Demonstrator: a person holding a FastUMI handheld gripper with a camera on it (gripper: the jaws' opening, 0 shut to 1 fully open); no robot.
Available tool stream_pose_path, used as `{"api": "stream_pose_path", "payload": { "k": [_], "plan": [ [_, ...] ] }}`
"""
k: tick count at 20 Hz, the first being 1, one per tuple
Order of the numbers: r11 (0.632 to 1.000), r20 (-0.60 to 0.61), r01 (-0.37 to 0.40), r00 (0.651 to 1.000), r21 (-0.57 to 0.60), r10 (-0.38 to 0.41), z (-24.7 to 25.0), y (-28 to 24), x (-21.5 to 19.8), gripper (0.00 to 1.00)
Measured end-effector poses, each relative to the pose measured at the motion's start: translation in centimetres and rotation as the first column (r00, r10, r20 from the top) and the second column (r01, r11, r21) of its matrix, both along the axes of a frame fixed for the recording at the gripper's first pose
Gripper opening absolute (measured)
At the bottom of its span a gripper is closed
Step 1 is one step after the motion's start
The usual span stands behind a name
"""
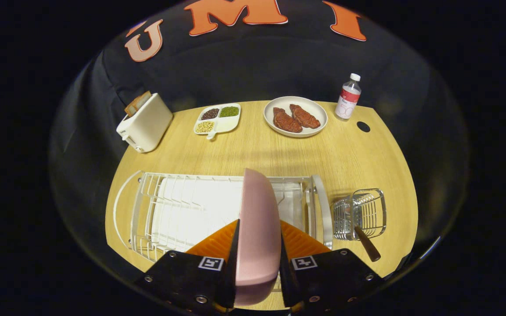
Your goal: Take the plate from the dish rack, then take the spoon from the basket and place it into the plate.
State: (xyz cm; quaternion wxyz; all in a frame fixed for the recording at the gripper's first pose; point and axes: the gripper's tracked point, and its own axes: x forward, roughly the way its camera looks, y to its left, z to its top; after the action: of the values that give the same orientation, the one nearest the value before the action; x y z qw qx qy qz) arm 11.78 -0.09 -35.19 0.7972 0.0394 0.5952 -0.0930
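A pink plate (257, 228) stands on edge between my two orange fingers (220, 241), over the white wire dish rack (178, 210). My gripper (258, 239) is shut on the plate, one finger pressing each face. To the right of the rack sits a small wire basket (363, 213). A spoon with a brown handle (367, 243) leans out of the basket toward me; its bowl is hidden inside.
Beyond the rack on the wooden table (253, 153) stand a white toaster (145, 125) with bread, a divided tray of beans (218, 118), a white plate with two pieces of meat (295, 116) and a small bottle (348, 97). A dark hole (363, 127) marks the table's far right.
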Motion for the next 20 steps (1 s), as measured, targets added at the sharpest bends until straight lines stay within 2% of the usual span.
{"api": "stream_pose_path", "payload": {
  "k": [3,7,13,17,20],
  "plan": [
    [0.998,0.03,0.051,0.998,-0.047,-0.05,0.2,-1.3,0.3,0.34],
    [0.991,0.098,0.078,0.993,-0.111,-0.067,1.6,-3.0,1.1,0.29],
    [0.967,0.184,0.059,0.983,-0.249,-0.013,4.4,-3.4,2.0,0.29],
    [0.979,0.239,0.083,0.97,-0.185,-0.038,6.5,-2.1,2.4,0.29],
    [0.987,0.261,0.068,0.965,-0.148,-0.027,7.8,-1.3,1.2,0.29]
  ]
}}
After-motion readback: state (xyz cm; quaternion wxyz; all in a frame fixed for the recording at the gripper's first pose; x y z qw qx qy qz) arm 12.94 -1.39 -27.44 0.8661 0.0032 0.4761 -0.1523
